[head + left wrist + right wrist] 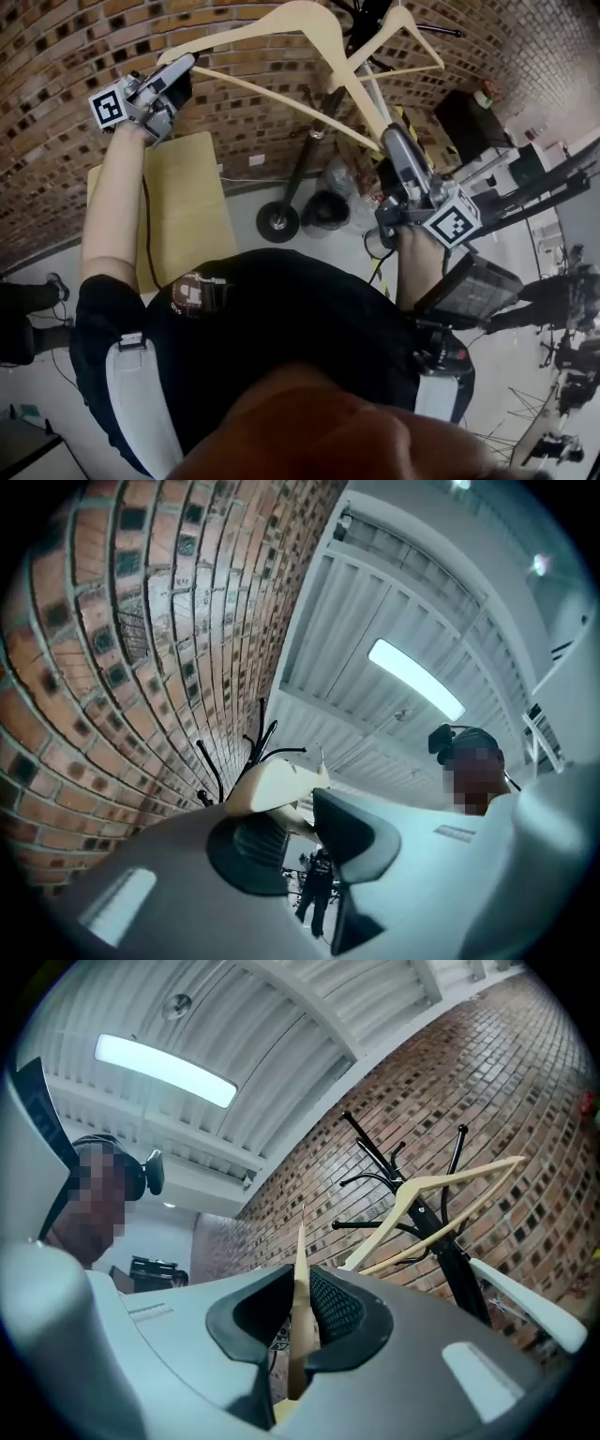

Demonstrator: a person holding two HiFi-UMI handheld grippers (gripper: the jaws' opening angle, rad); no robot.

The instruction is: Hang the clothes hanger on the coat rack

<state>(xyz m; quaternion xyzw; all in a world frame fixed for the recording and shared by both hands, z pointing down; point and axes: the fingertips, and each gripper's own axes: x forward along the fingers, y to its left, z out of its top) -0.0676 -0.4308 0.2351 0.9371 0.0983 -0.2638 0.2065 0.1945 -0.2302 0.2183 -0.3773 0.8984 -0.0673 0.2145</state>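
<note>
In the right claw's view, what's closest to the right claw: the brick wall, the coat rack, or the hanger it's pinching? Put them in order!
1. The hanger, pinched right inside the right claw.
2. The coat rack, ahead and to the right.
3. The brick wall, behind the rack.
</note>
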